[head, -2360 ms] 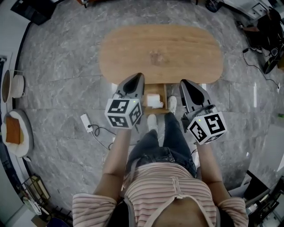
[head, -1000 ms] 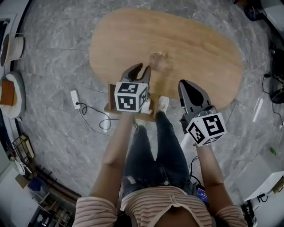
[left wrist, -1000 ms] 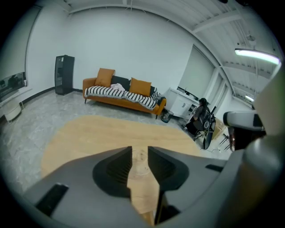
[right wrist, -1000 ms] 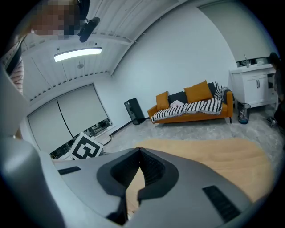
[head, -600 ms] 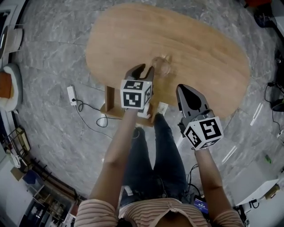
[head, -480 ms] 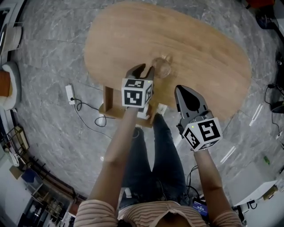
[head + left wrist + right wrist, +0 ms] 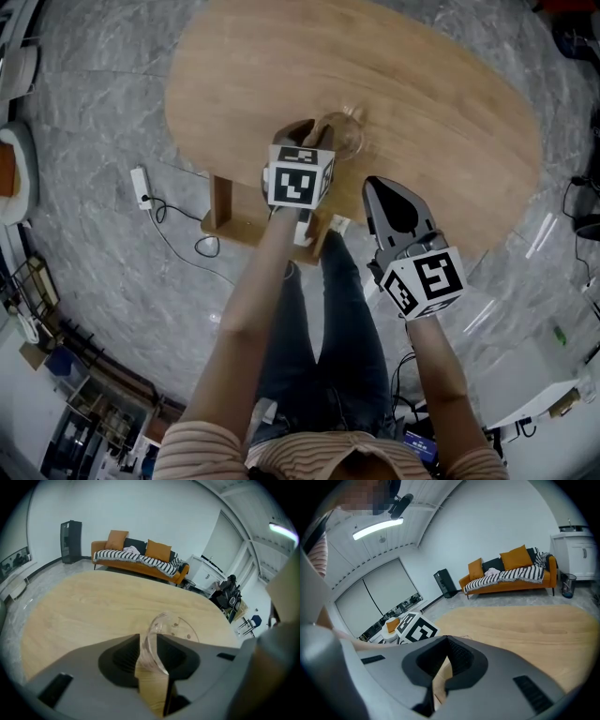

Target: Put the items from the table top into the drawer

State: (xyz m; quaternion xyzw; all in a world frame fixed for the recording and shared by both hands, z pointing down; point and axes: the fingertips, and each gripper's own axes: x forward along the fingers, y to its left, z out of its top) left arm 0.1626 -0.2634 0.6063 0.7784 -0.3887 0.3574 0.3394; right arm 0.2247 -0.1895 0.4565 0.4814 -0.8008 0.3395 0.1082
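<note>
Reached the only item seen on the tabletop [image 7: 422, 84]; not yet stowed.
Set left gripper [image 7: 311, 133] jaws apart astride the clear glass [image 7: 345, 139] rim, unclamped; held right gripper [image 7: 380, 187] jaws together, empty, above the seemingly open drawer [image 7: 246, 223].

The left arm [image 7: 251, 305] stretches forward with the left gripper [image 7: 307, 134] pitched steeply down, jaws slightly apart, while the right arm [image 7: 433, 375] holds the right gripper [image 7: 377, 187] nearer the body, less steeply tilted, jaw tips together.
</note>
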